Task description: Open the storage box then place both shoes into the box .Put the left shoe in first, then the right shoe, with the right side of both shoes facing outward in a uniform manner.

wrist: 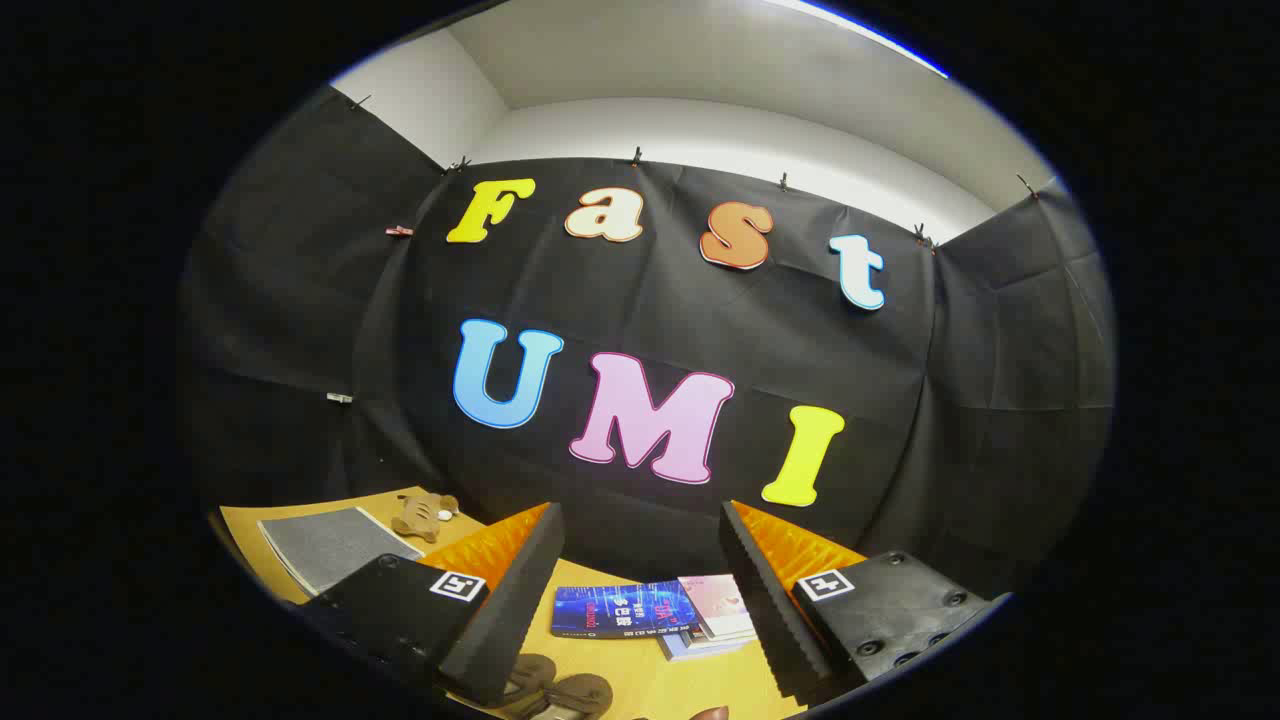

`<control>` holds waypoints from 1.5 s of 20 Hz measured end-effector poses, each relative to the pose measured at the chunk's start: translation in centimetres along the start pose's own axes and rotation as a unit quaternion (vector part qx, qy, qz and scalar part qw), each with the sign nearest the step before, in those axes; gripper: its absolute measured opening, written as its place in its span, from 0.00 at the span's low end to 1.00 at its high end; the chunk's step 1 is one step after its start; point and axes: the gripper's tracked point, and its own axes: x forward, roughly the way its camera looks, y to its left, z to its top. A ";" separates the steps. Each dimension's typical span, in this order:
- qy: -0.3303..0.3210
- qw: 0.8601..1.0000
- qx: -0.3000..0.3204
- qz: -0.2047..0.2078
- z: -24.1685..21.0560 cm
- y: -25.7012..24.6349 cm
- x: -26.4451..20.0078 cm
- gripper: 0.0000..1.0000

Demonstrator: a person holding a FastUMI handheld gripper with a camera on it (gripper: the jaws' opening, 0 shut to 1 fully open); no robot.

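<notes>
My gripper stands wide apart and holds nothing; it is raised and pointed mostly at the booth wall, above the table. Between and just ahead of my fingers lie a blue book and a small stack of paler books touching it. Off to the left sit a grey mat and, beside it, a small brown plush toy.

Low down, near my left finger, two brown rounded shapes rest on the table; I judge these to be the shoes, though too little of them is visible to be sure, or to say which is the left one. I cannot locate the storage box from this angle.

Assessment: the task has not begun. The opening step is in hand. The next move calls for tilting down, finding the box and approaching its lid with the fingers spread.
</notes>
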 end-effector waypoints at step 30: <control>0.030 0.999 -0.007 0.019 -3.6 1.1 0.7 0.97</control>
